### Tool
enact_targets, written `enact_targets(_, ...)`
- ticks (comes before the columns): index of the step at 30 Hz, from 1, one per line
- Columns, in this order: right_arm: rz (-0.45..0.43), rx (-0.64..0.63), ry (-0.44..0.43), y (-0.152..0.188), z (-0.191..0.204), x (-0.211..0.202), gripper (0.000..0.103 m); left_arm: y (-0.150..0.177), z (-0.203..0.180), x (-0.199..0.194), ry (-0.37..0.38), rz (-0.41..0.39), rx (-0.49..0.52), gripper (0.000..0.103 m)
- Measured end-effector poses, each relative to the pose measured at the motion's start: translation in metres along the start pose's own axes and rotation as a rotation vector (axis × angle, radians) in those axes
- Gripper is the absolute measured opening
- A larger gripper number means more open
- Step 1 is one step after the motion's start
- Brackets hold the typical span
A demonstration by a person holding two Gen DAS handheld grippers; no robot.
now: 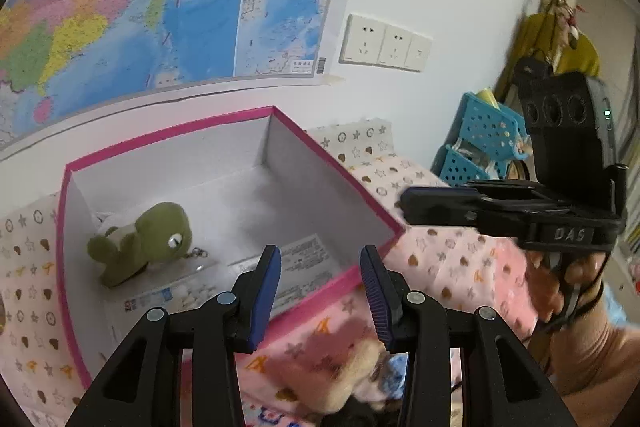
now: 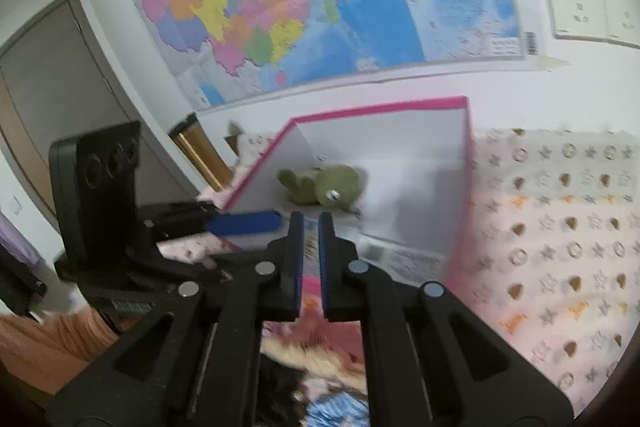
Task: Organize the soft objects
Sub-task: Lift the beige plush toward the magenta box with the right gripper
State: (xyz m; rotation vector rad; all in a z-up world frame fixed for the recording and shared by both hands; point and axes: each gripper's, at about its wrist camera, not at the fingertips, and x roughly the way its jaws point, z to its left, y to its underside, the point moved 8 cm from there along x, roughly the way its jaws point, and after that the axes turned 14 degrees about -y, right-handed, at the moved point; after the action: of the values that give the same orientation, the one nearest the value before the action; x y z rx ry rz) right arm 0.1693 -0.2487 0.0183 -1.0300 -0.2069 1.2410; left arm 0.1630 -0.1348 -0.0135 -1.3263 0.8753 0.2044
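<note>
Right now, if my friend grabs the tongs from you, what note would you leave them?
Left tongs: open, empty, hovering at the near edge of the pink box.
Right tongs: nearly shut, holding nothing.
Done: the green plush turtle lies inside the box, on its floor near the left wall.
Left: a fluffy tan toy and something blue beside it still sit on the pink blanket below the tongs. Put them in the box next.
</note>
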Motion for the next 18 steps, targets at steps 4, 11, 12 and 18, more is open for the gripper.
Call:
enact_targets(4, 0.042, 0.045, -0.006, 0.042, -0.012, -0.015, 0.051, 0.025, 0.003, 0.0, 0.037, 0.034, 0.01, 0.045)
enact_targets(11, 0.155, 0.18, 0.0, 0.114, -0.043, 0.003, 0.051, 0.072, -0.002, 0.009, 0.049, 0.113, 0.039, 0.053)
enact_targets(12, 0.163, 0.175, 0.005, 0.117, -0.044, 0.007, 0.052, 0.079, -0.003, 0.01, 0.05, 0.126, 0.043, 0.056)
enact_targets(18, 0.182, 0.207, -0.024, 0.128, -0.057, 0.033, 0.045, 0.107, -0.013, 0.035, 0.052, 0.231, 0.046, 0.056)
